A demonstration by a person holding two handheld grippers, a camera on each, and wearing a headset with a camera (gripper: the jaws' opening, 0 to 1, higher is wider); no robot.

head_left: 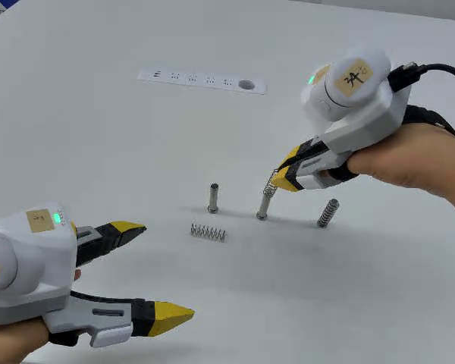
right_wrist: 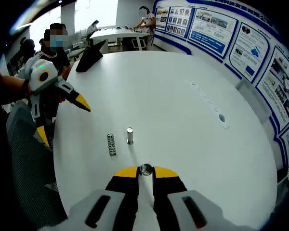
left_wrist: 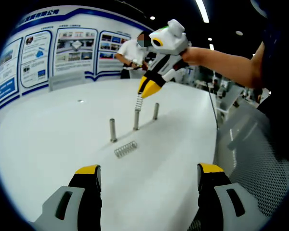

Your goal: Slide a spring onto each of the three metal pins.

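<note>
Three metal pins stand upright on the white table. The left pin [head_left: 213, 198] is bare. The right pin [head_left: 327, 213] has a spring coiled round it. My right gripper [head_left: 282, 176] is shut on a spring [head_left: 271, 183] whose lower end sits over the top of the middle pin [head_left: 263, 207]. In the right gripper view that spring [right_wrist: 145, 169] shows end-on between the yellow tips. Another spring [head_left: 208, 232] lies flat in front of the left pin. My left gripper [head_left: 163, 269] hovers open and holds nothing at the near left, well short of the pins.
A white power strip [head_left: 201, 80] lies flat at the far side of the table. White tabletop [head_left: 98, 152] stretches all round the pins. The left gripper view shows people standing beyond the table by a wall of posters.
</note>
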